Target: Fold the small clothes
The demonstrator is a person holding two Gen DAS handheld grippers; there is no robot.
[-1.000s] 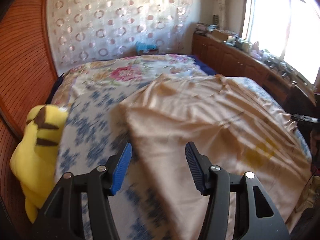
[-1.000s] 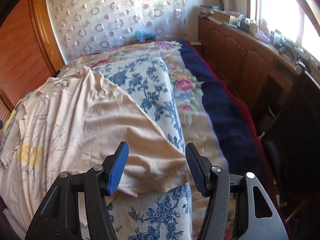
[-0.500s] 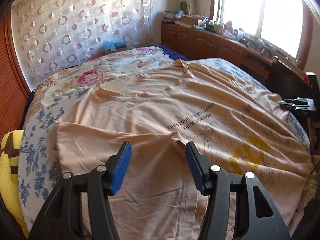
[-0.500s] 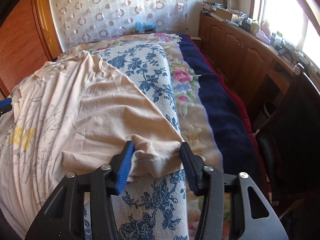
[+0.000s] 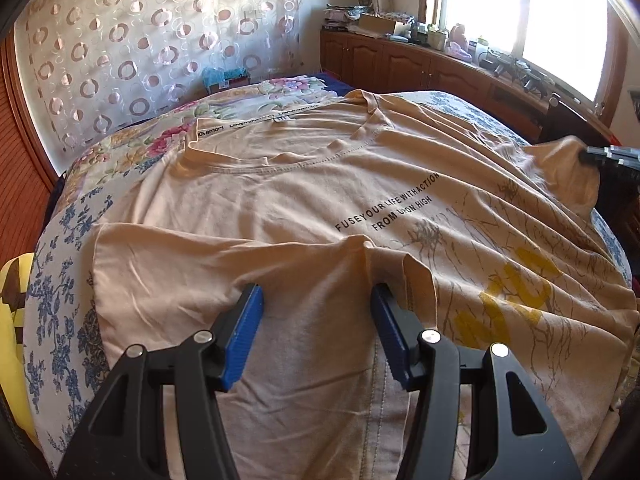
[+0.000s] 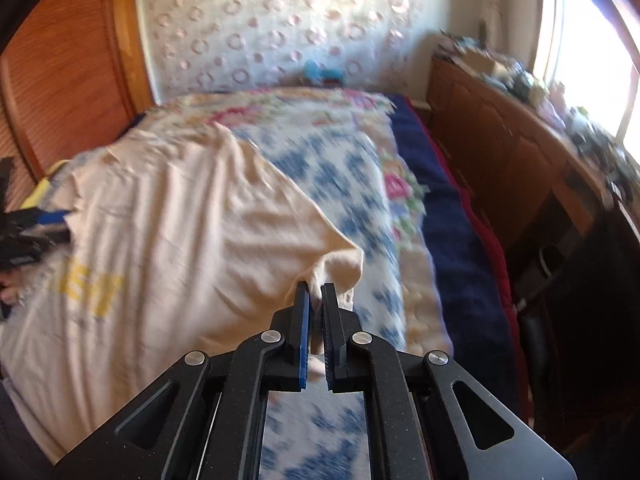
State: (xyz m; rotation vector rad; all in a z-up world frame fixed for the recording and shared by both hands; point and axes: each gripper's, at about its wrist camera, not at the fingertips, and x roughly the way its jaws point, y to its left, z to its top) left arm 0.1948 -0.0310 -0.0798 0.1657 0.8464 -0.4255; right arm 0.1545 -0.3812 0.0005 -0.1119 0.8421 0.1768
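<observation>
A beige T-shirt (image 5: 320, 184) with black lettering and a yellow print lies front up across the bed. My left gripper (image 5: 316, 294) is open, its blue pads (image 5: 244, 328) resting on the cloth beside the near sleeve's seam, with flat fabric between them. My right gripper (image 6: 315, 288) is shut on the far sleeve (image 6: 340, 264) and holds that corner raised off the cover. In the left wrist view the right gripper (image 5: 608, 156) shows at the right edge under the lifted cloth. The T-shirt (image 6: 180, 220) fills the left half of the right wrist view, which is blurred.
A floral bed cover (image 5: 60, 280) lies under the shirt, with a yellow plush toy (image 5: 14, 312) at its left edge. Wooden cabinets (image 5: 420, 68) with clutter run below the window. A dark blue blanket (image 6: 452, 216) and a black chair (image 6: 592, 320) are on the right.
The right gripper has shut on the sleeve edge and lifted it. The left gripper swung from the plush toy side over the shirt and sank onto it, still open.
</observation>
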